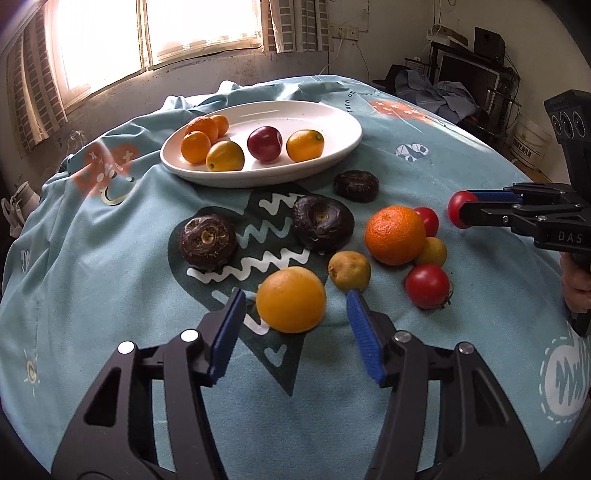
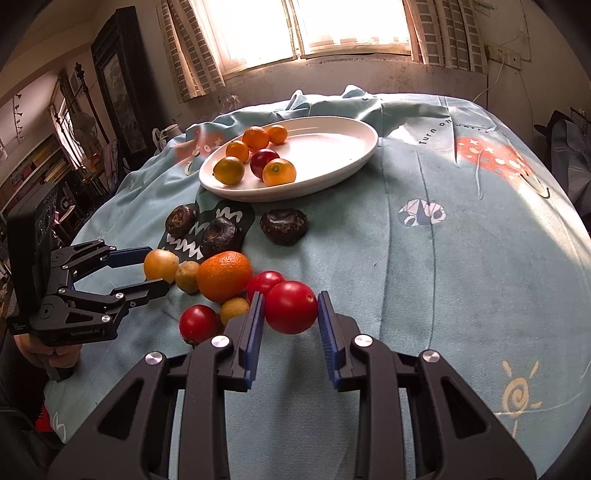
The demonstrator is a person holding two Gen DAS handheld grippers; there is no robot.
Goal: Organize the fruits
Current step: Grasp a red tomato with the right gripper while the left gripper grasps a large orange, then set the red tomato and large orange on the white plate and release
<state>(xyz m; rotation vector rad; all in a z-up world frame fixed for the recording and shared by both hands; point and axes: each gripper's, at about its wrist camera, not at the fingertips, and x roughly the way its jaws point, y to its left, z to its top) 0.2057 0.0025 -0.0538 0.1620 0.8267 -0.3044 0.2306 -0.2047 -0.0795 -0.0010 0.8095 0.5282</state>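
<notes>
Table: we see a light-blue patterned cloth (image 1: pixel 110 277).
Plate: white oval ceramic dish (image 1: pixel 332 122) holds six fruits.
Left gripper (image 1: pixel 293 310): jaws apart, flanking a smooth orange-yellow citrus (image 1: pixel 291 300) on the cloth.
Right gripper (image 2: pixel 290 314): clamped on a round red tomato (image 2: pixel 290 307).

Daylight from far window (image 1: pixel 147 33), blown out, glare; soft shadows fall near on cloth (image 2: pixel 443 258); sharp focus; fisheye bending, dark corners.

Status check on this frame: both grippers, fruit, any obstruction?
Right gripper shut on red tomato, held above the cloth. Left gripper open around yellow-orange fruit. White plate holds six fruits; path to it unobstructed.
</notes>
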